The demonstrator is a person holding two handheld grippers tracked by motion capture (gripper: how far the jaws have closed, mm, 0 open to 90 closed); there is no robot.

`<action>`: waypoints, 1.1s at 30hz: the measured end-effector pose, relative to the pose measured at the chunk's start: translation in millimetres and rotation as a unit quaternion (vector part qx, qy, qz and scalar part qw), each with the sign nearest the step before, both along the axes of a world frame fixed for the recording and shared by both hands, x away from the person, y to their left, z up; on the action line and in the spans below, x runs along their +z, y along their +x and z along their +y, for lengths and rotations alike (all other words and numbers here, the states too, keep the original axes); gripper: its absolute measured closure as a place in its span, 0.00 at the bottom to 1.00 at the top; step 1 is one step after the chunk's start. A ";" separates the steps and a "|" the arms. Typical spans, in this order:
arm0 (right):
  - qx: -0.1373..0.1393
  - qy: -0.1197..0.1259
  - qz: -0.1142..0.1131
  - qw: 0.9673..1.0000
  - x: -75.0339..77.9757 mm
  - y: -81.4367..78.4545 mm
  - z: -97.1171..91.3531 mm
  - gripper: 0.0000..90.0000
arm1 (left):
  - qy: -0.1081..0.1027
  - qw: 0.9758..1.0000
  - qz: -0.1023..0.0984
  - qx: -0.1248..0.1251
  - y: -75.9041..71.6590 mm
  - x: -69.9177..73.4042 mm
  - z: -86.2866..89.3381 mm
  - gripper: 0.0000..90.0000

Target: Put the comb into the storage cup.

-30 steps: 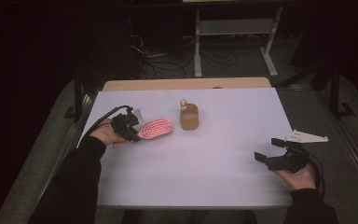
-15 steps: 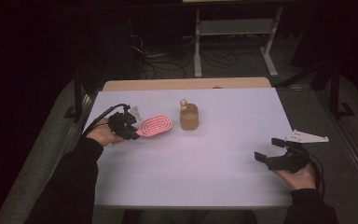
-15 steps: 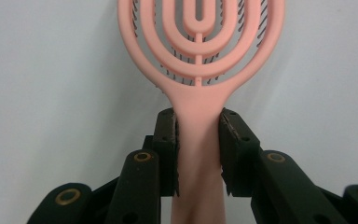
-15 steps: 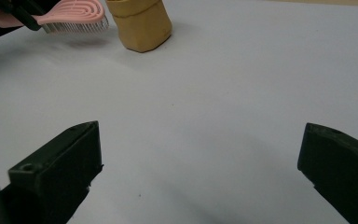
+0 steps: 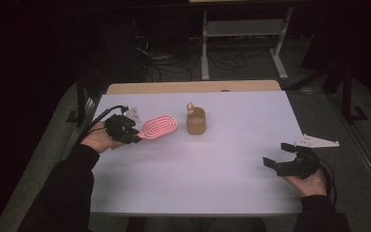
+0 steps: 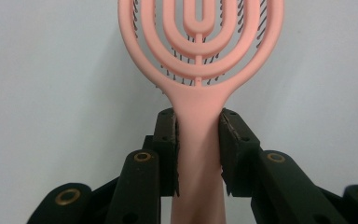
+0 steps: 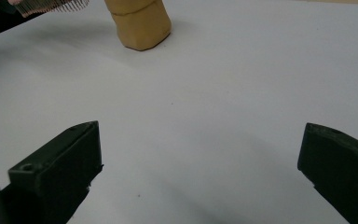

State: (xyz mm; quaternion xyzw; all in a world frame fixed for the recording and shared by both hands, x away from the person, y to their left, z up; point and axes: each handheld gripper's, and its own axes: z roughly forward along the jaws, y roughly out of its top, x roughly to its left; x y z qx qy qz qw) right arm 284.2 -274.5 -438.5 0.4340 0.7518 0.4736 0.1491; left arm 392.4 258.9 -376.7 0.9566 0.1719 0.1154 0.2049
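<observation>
While the left tool [image 6: 199, 154] clamps the pink hairbrush [image 5: 159, 126] by its handle, bristles down near the surface's left edge, the right tool [image 5: 284, 154] rests open.

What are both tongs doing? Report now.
Left tongs: closed on the pink hairbrush handle.
Right tongs: open, holding nothing.

Pink hairbrush [image 6: 200, 56] — handle clamped between black jaws — above the white table [image 6: 51, 93]
</observation>
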 end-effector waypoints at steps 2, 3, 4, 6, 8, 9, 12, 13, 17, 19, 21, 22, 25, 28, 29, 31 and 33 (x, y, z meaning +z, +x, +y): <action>-0.001 0.000 0.000 1.000 0.0 0.0 0.1 0.00 | -0.002 1.000 -0.005 -0.001 -1.6 3.2 -0.8 0.77; -0.001 -0.001 0.000 1.000 -0.1 0.0 0.1 0.00 | -0.004 1.000 -0.004 -0.003 -2.2 4.7 -1.3 0.77; -0.001 -0.002 0.001 1.000 -0.2 0.2 0.3 0.00 | -0.007 1.000 -0.008 -0.006 -3.0 5.6 -2.3 0.77; -0.003 -0.009 0.002 1.000 0.0 0.6 0.2 0.00 | -0.005 1.000 -0.011 -0.007 -4.5 6.9 -4.5 0.77; -0.004 -0.009 0.003 1.000 -0.2 1.0 -0.5 0.00 | -0.005 1.000 -0.010 -0.006 -5.3 7.4 -7.7 0.77; -0.003 -0.009 0.002 1.000 -0.2 1.0 -0.7 0.00 | -0.004 1.000 -0.013 -0.009 -6.2 7.6 -9.7 0.77; -0.005 -0.008 0.004 1.000 0.5 1.3 -1.6 0.00 | -0.002 1.000 -0.017 -0.011 -8.3 9.8 -15.7 0.77; -0.006 -0.008 0.003 1.000 1.0 1.4 -2.0 0.00 | -0.004 1.000 -0.018 -0.013 -8.5 10.6 -17.4 0.77; -0.008 -0.003 -0.006 1.000 5.2 0.4 -2.1 0.00 | -0.014 0.999 -0.034 -0.021 -10.8 15.0 -23.2 0.77; -0.008 -0.007 -0.006 1.000 7.4 0.9 -0.7 0.00 | -0.021 0.999 -0.042 -0.025 -12.5 17.6 -26.1 0.77; -0.005 -0.011 -0.006 1.000 9.4 1.5 2.3 0.00 | -0.024 0.998 -0.048 -0.029 -14.5 19.5 -29.1 0.77; -0.002 -0.013 -0.006 1.000 10.4 1.8 4.2 0.00 | -0.026 0.998 -0.048 -0.032 -15.2 20.0 -30.7 0.77; 0.007 -0.014 -0.008 1.000 14.1 2.9 9.8 0.00 | -0.027 0.998 -0.050 -0.036 -17.5 21.5 -35.2 0.77; 0.015 -0.016 -0.012 1.000 18.2 3.6 14.5 0.00 | -0.028 0.997 -0.054 -0.043 -19.7 25.2 -38.8 0.77; 0.017 -0.015 -0.012 1.000 19.7 3.5 16.2 0.00 | -0.029 0.997 -0.055 -0.045 -20.4 26.5 -40.3 0.77; 0.023 -0.016 -0.014 1.000 22.5 3.8 19.6 0.00 | -0.028 0.997 -0.059 -0.046 -21.6 29.4 -43.1 0.77; 0.029 -0.020 -0.015 0.999 25.3 4.2 22.8 0.00 | -0.030 0.996 -0.063 -0.048 -22.2 32.4 -45.5 0.77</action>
